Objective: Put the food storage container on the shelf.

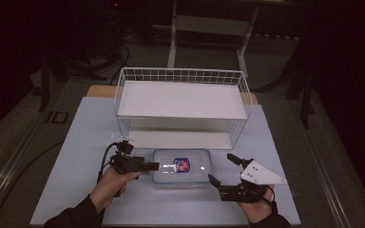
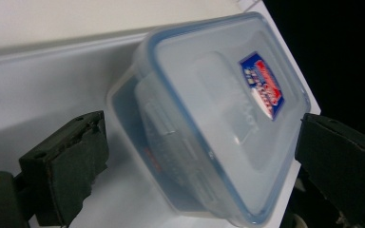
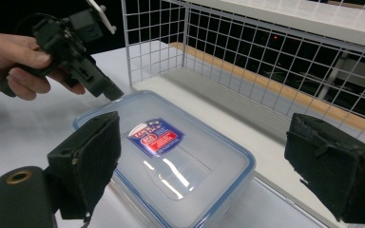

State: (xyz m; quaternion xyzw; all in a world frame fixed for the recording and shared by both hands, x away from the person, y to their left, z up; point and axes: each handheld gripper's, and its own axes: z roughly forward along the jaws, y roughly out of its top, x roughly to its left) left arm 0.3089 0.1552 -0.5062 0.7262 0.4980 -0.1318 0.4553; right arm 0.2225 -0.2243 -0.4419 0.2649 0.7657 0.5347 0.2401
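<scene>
Plastic container, lidded, on the table before the wire rack; left gripper spread astride its end, right gripper spread just beside; a lopsided pinch could skid it.

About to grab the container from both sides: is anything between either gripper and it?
Nothing visible. The container lies alone on the table before the rack. The left gripper is open at its left end, the right gripper open beside its right.

Black grippers, dark sleeves
</scene>
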